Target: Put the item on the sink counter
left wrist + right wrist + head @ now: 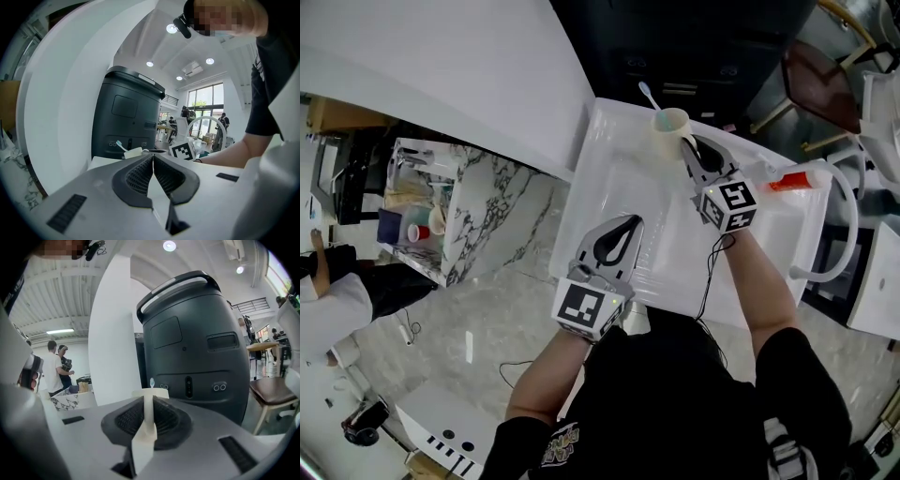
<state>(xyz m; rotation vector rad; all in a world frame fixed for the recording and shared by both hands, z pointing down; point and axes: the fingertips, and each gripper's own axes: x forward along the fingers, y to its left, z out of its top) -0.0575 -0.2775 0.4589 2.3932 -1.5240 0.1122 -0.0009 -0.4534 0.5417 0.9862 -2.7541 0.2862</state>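
A cream cup (669, 129) with a blue-tipped toothbrush (648, 94) in it stands at the far edge of the white sink counter (773, 225). My right gripper (686, 142) is shut on the cup's handle. In the right gripper view that handle (148, 420) shows as a cream strip pinched between the jaws, with the cup rim (151, 393) just beyond. My left gripper (635, 221) hangs over the basin (619, 178), shut with nothing in it. From the left gripper view the cup (133, 152) sits ahead, beyond the closed jaws.
A red and white toothpaste tube (795, 178) lies on the counter's right side near the curved white faucet (847, 220). A tall dark machine (197, 343) stands behind the sink. A marble table (478, 211) lies to the left. A chair (820, 75) stands at the far right.
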